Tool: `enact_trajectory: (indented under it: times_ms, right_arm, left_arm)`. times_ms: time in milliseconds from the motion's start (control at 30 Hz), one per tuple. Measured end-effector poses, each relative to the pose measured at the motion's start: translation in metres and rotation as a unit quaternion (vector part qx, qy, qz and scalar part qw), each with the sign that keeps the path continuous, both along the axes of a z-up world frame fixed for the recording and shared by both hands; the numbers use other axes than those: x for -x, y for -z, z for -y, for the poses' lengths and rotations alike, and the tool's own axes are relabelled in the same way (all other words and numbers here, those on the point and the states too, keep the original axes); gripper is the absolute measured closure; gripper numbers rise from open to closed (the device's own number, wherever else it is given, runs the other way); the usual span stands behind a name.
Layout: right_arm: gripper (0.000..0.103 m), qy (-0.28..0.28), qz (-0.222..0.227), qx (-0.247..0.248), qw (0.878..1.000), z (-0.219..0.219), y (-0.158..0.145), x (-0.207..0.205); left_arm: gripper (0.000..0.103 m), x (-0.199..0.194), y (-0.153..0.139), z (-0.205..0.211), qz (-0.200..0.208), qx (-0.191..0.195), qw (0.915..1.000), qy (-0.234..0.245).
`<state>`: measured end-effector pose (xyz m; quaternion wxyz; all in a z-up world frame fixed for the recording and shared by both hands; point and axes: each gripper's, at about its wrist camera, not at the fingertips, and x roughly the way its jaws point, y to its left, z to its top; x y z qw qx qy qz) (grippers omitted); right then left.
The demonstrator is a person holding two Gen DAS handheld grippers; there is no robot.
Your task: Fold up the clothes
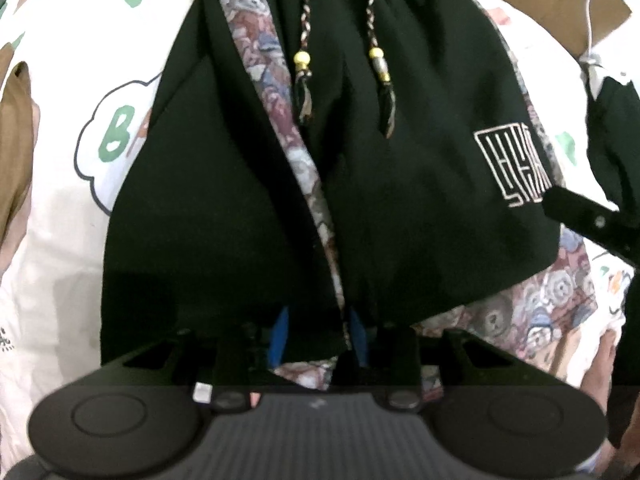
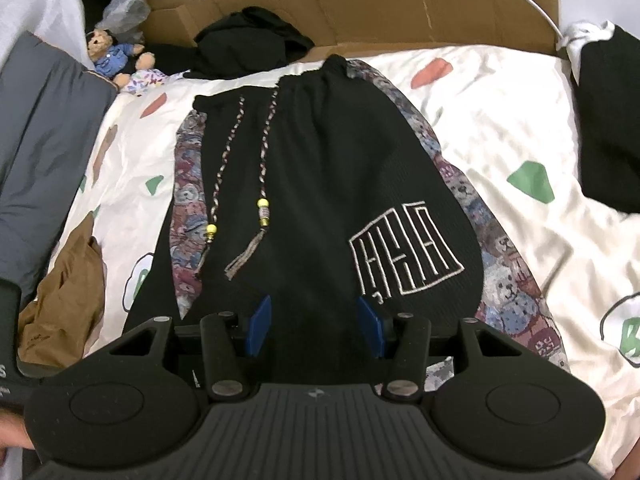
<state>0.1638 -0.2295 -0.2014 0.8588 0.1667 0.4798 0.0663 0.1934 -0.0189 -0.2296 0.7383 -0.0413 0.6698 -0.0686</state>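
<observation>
the black shorts [image 2: 320, 184] lie spread on the white printed bedsheet [image 2: 500, 120], waistband at the far end toward the cardboard [image 2: 360, 0], hem end toward me. bear-patterned side panels [image 2: 504, 280] run down both edges, two braided drawstrings [image 2: 240, 152] with yellow beads trail down the front, and a white outlined logo [image 2: 404, 248] sits on the leg at the right of my right camera's view. my right gripper [image 2: 316, 326] has its blue pads [image 2: 260, 326] set wide apart, straddling black cloth near the hem and pinching nothing that i can see. my left gripper [image 1: 320, 336] is low at the hem, where one leg's patterned edge [image 1: 296, 152] lies folded in across the middle; its blue pads [image 1: 280, 332] are mostly buried in dark fabric, with the patterned strip running down between them, and i cannot tell whether they are closed on it. in the left camera the tip of my right gripper [image 1: 576, 216] shows just beside the logo. a brown garment [image 2: 60, 292] lies crumpled at the left edge of the sheet, another black garment [image 2: 256, 40] is heaped on the cardboard beyond the waistband, and a small teddy bear [image 2: 116, 54] sits in the far left corner.
</observation>
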Motion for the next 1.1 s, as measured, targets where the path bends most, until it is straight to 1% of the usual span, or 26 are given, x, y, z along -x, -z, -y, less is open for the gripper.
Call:
enact_trajectory:
  times_ms: [100, 167, 300, 433, 533, 600, 733, 1000, 1100]
  right_arm:
    - [0.05, 0.002, -0.003, 0.001, 1.0, 0.001, 0.003, 0.0]
    - [0.05, 0.003, -0.004, 0.002, 1.0, 0.002, 0.005, 0.0]
    - [0.05, 0.005, -0.008, 0.003, 1.0, 0.004, 0.008, 0.0]
    - [0.05, 0.004, -0.008, 0.01, 1.0, 0.009, 0.004, 0.006]
    - [0.05, 0.003, -0.007, 0.016, 1.0, 0.011, 0.003, 0.007]
    - [0.05, 0.003, -0.007, 0.021, 1.0, 0.012, 0.003, 0.007]
    - [0.05, 0.001, -0.008, 0.033, 0.999, 0.014, 0.002, 0.009]
    - [0.05, 0.012, -0.014, 0.04, 0.999, 0.025, 0.004, 0.009]
    - [0.05, 0.017, -0.017, 0.043, 0.999, 0.029, 0.004, 0.008]
  left_arm:
    - [0.097, 0.001, -0.002, 0.0, 0.003, -0.002, 0.9999, 0.013]
    - [0.098, 0.001, -0.008, -0.004, 0.008, -0.002, 0.9998, 0.017]
    - [0.098, 0.001, -0.022, -0.017, 0.018, 0.0, 0.9997, 0.018]
    - [0.099, 0.004, -0.04, -0.037, 0.03, 0.001, 0.9995, 0.011]
    - [0.099, 0.007, -0.052, -0.057, 0.041, -0.001, 0.9991, 0.005]
    - [0.099, 0.009, -0.059, -0.079, 0.047, -0.007, 0.9989, -0.005]
    - [0.099, 0.009, -0.061, -0.107, 0.051, -0.015, 0.9982, -0.026]
    - [0.099, 0.009, -0.067, -0.153, 0.063, -0.02, 0.9967, -0.048]
    - [0.099, 0.006, -0.069, -0.171, 0.066, -0.029, 0.9959, -0.054]
